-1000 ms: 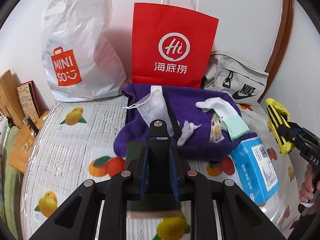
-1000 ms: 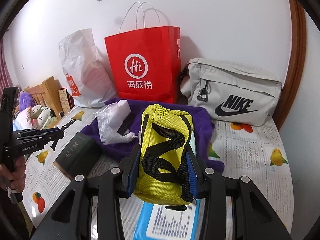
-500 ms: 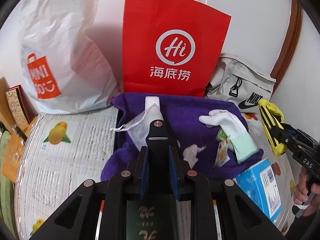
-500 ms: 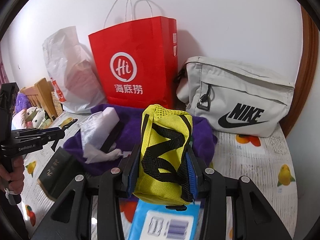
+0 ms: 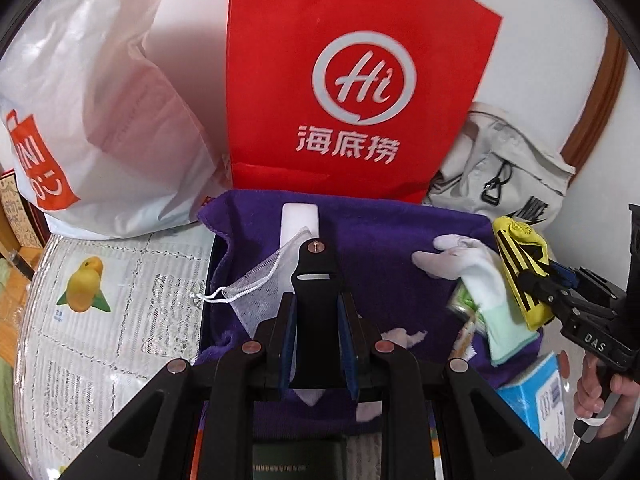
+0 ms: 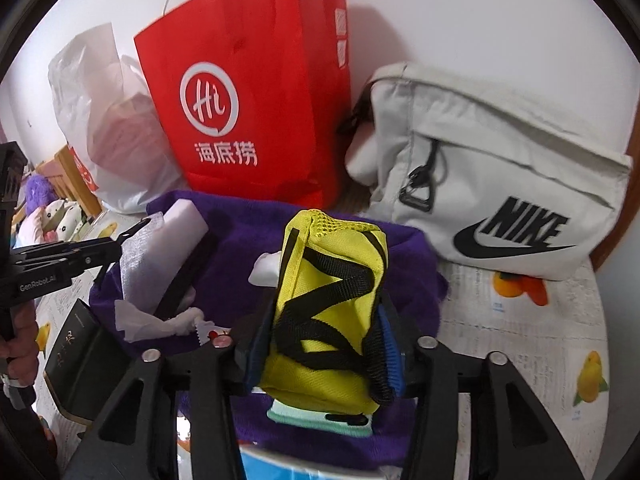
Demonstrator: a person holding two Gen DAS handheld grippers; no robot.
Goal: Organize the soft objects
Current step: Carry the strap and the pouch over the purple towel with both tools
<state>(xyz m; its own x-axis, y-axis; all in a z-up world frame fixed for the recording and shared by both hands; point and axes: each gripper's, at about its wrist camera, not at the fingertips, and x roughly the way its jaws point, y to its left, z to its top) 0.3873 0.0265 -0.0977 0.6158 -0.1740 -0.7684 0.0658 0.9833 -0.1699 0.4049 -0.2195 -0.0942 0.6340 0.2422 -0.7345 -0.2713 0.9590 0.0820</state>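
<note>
Our right claw (image 6: pixel 320 344) is opening around the yellow mesh pouch with black straps (image 6: pixel 328 300), releasing it onto the purple fleece blanket (image 6: pixel 408 300); our left claw (image 5: pixel 317 344) grips a black strap (image 5: pixel 316 280). Next we withdraw cleanly.

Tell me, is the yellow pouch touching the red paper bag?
Apart. The right wrist view shows purple towel between the yellow pouch and the red paper bag.

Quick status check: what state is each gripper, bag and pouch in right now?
Left gripper, shut on a black clip.
Right gripper, jaws opening, yellow pouch between them.
Red paper bag, standing upright.
Grey Nike bag, zip closed.
Mesh pouch, open, white block sticking out.
</note>
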